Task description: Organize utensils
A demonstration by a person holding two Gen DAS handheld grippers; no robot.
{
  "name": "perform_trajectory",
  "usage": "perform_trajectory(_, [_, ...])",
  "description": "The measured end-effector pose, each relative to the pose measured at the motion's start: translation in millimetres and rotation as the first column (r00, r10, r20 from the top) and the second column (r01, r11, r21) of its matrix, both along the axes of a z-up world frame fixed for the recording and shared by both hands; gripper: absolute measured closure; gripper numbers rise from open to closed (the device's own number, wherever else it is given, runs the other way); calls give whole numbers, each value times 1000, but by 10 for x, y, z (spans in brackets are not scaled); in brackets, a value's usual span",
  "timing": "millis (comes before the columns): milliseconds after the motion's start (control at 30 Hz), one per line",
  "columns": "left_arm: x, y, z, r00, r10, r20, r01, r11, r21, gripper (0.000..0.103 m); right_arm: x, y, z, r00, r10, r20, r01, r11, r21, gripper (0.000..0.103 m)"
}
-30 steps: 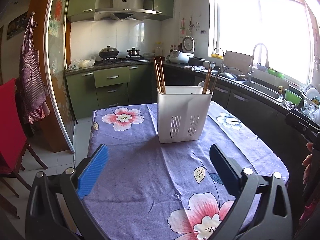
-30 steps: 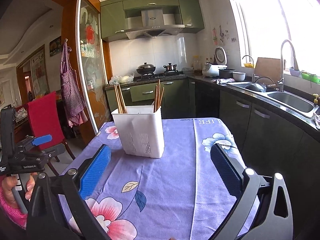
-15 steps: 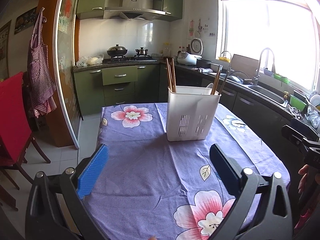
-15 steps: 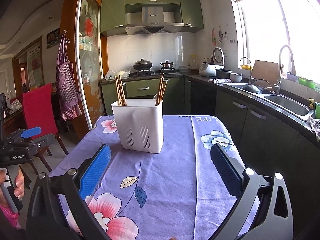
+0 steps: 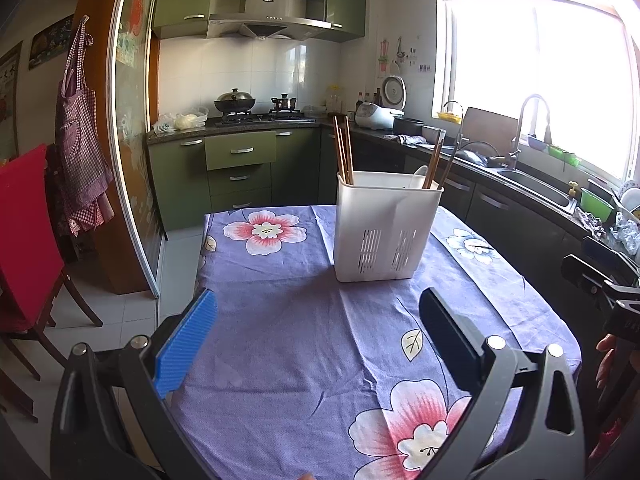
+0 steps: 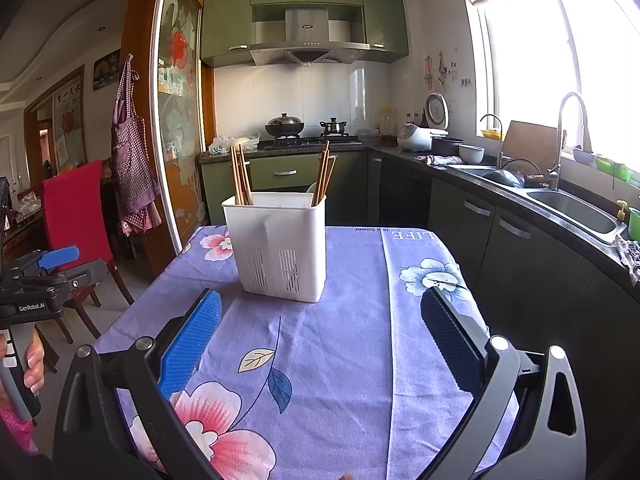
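Left wrist view: the left gripper (image 5: 318, 334) is held with its jaws spread wide and nothing between them, above the purple flowered cloth (image 5: 288, 320) that covers the bench. Ahead of the jaws, well apart from them, a white utensil holder (image 5: 386, 228) is seen standing upright on the cloth. Brown chopsticks (image 5: 344, 150) are stood at its left rear corner, and a second bundle (image 5: 434, 162) leans at its right rear corner; a pale spoon-like tip (image 5: 420, 171) is glimpsed beside that bundle, though what it is cannot be told. At the right edge part of the right gripper's body is seen.

In the right wrist view, the right gripper (image 6: 320, 334) is likewise held wide open and empty over the cloth, with the holder ahead and slightly left of centre. Beyond, green cabinets (image 6: 280, 172), a stove with a wok (image 6: 285, 125), and a sink (image 6: 572, 210) under the window are visible. A red chair (image 6: 74, 208) stands at the left.
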State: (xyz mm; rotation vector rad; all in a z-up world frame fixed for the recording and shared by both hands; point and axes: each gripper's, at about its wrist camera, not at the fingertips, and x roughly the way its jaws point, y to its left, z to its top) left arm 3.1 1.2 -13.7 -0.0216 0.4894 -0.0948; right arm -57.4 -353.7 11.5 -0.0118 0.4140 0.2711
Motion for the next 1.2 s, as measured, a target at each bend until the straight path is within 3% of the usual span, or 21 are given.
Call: perform_trajectory(1200, [-3, 21, -49, 1000, 11, -4, -11, 1000, -8, 7, 23, 62, -54, 1000, 6, -11, -6, 1000, 1, 5])
